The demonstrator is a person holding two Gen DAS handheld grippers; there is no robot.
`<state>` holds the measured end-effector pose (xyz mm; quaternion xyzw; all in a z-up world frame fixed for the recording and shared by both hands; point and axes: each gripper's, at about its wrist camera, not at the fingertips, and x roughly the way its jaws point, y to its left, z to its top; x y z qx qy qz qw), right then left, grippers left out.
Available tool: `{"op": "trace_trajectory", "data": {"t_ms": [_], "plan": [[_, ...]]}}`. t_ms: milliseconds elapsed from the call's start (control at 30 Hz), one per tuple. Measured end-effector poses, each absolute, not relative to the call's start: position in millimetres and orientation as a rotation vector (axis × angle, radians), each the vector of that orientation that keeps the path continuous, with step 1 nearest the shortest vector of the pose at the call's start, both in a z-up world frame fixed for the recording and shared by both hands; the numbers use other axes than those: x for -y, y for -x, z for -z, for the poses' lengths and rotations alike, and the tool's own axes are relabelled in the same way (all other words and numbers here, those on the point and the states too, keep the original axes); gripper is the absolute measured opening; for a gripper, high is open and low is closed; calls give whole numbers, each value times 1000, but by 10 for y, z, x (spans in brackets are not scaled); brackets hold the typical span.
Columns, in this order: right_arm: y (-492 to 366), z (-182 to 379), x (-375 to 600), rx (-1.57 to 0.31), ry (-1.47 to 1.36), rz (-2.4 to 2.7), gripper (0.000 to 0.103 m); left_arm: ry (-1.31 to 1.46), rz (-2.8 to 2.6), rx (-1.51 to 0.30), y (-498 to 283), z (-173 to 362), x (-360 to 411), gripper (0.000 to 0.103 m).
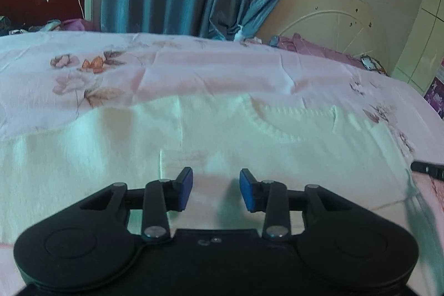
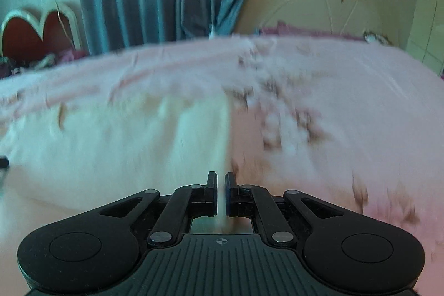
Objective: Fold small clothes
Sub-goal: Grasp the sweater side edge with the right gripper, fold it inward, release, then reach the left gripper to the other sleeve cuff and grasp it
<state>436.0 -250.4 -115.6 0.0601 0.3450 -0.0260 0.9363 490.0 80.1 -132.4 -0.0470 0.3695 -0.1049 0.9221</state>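
Left wrist view shows the white knitted garment (image 1: pixel 194 146) spread on the pink floral bedsheet (image 1: pixel 83 68), under the left gripper (image 1: pixel 216 189), its jaws spread and empty. The right gripper (image 2: pixel 221 193) is pressed together on the garment's right edge (image 2: pixel 224 157); with only that thin pinch, the cloth could slip or drag askew.

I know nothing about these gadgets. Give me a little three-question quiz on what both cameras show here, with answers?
1. True or false: the left gripper has open fingers with nothing pinched.
2. What does the right gripper pinch? A) blue curtain B) white knitted garment C) purple pillow
3. Fill in: the garment lies on a pink ___ bedsheet.

Key: 1 true. 2 B, the white knitted garment's edge runs between its fingers. 3 floral; the pink floral bedsheet.
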Motion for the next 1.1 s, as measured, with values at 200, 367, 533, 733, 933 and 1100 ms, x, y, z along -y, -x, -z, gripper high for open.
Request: {"op": "trace_trajectory", "data": {"t_ms": [200,367,533,733,933,1100], "plan": [[-4973,1220,2420,-701,-105,-18,3,79,201,-773,-5122,1366,-708,38],[-5290,1465,2687,-782,-115,68,2,26,190,-780,-5143,1405,-667,38],[-5144,1313,2668,-777,-110,58,3,-1,183,-766,-5047,1291,-591,38],[-4518,1107,2387,-761,-93,-29,3,-23,220,-748,-4774,1200,-389,41],[-4320,1358,2248,-805,-67,-17,48,-37,207,-793,-4717,1435,-340,44],[-4204,1188,2248,-749,-78,-20,48,-26,199,-798,-4704,1357,-373,49]]}}
